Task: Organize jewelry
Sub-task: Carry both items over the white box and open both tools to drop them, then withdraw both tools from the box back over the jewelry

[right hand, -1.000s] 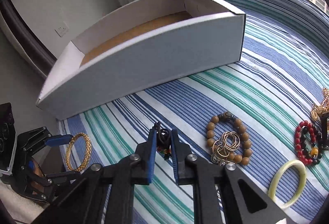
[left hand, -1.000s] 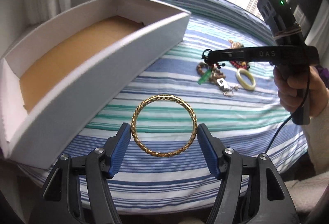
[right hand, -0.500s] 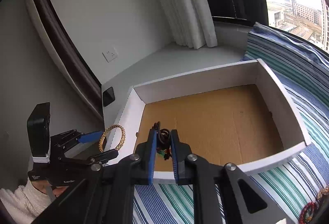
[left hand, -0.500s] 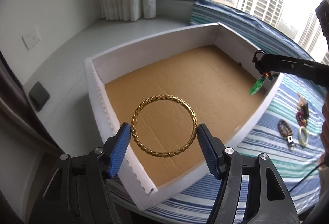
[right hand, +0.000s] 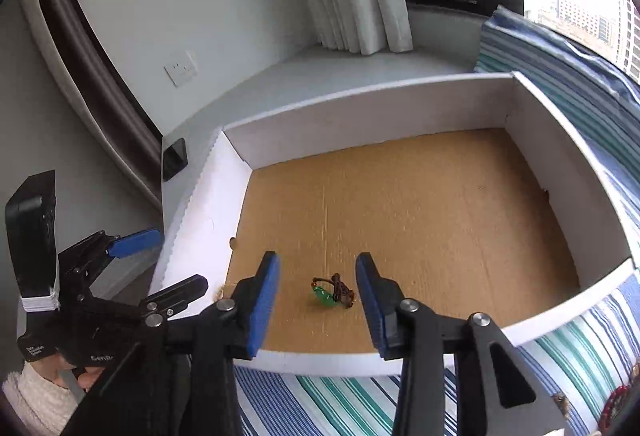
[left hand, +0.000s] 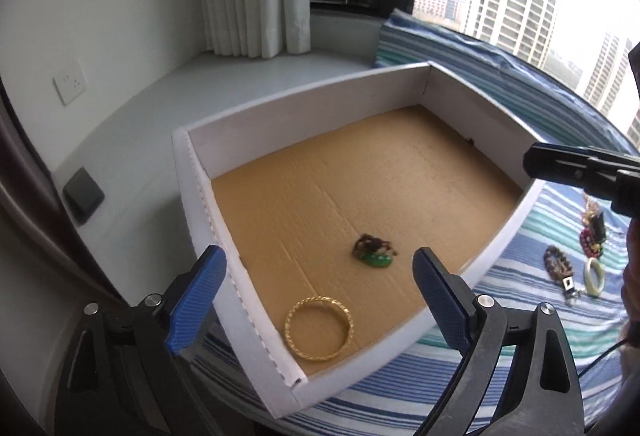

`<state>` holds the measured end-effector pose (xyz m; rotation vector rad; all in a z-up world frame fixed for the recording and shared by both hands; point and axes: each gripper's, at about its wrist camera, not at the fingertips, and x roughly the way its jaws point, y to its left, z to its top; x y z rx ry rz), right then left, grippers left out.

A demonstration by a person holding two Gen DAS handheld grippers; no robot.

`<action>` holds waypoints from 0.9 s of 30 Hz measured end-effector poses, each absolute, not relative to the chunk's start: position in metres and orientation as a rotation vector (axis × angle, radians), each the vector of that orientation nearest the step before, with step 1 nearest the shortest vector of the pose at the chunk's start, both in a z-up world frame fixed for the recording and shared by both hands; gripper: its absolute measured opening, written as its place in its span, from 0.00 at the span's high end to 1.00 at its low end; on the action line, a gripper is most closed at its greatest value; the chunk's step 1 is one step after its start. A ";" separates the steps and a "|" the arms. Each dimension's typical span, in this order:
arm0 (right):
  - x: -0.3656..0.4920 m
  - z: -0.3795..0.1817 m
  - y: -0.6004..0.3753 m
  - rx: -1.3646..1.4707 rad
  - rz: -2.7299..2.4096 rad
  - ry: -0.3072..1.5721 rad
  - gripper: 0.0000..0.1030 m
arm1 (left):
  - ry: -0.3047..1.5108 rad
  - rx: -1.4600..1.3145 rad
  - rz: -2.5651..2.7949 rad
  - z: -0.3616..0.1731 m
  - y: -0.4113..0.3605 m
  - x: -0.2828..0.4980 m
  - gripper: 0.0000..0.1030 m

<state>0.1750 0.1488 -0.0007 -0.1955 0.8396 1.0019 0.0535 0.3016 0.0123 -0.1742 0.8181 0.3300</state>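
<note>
Both tongs hang wide open over the box (left hand: 496, 248) with nothing in them. The left tongs (left hand: 320, 292) have the gold bangle (left hand: 319, 329) lying flat on the cardboard floor just below and between their blue pads (left hand: 196, 292), tucked into the near corner of the box. The right tongs (right hand: 318, 300) frame the green pendant (right hand: 325, 295) on its dark cord, which sits on the floor right between their tips; from the left view the same pendant (left hand: 374, 256) lies just ahead of the bangle, apart from it. So two pieces are in, and judging by the pile off to the right of the left tongs on the striped bed (left hand: 520, 316), namely the pale bangle (left hand: 593, 276), a brown bead bracelet (left hand: 558, 263) and a red bead bracelet (left hand: 588, 239), plenty is left. The step now looks like a clean pull-away. To do it well, lift straight up before swinging out, so a pad doesn't clip the near wall or drag the cord. Keep the tongs spread on the way to the pile. For the next pick, I'd take the pale bangle across its rim; the beads look slippery and may need a firmer pinch.
</note>
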 end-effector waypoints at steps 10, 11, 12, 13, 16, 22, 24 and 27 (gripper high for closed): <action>0.130 0.092 -0.038 -0.187 0.726 0.567 0.46 | 0.787 -0.154 0.029 0.015 0.178 0.054 0.03; 0.124 0.090 -0.057 -0.194 0.677 0.560 0.46 | 0.799 -0.148 0.007 0.007 0.164 0.055 0.03; 0.119 0.084 -0.073 -0.200 0.632 0.557 0.46 | 0.816 -0.142 -0.015 -0.001 0.149 0.057 0.03; 0.112 0.076 -0.087 -0.206 0.583 0.555 0.45 | 0.835 -0.136 -0.038 -0.010 0.133 0.057 0.03; 0.092 0.037 -0.123 -0.216 0.434 0.588 0.45 | 0.895 -0.099 -0.088 -0.035 0.090 0.058 0.03; 0.061 -0.044 -0.164 -0.172 0.203 0.685 0.45 | 0.966 -0.011 -0.140 -0.060 0.036 0.057 0.03; 0.056 -0.055 -0.179 -0.158 0.167 0.703 0.45 | 0.965 0.003 -0.144 -0.060 0.028 0.056 0.03; 0.052 -0.061 -0.190 -0.158 0.136 0.709 0.45 | 0.963 0.022 -0.143 -0.060 0.021 0.056 0.03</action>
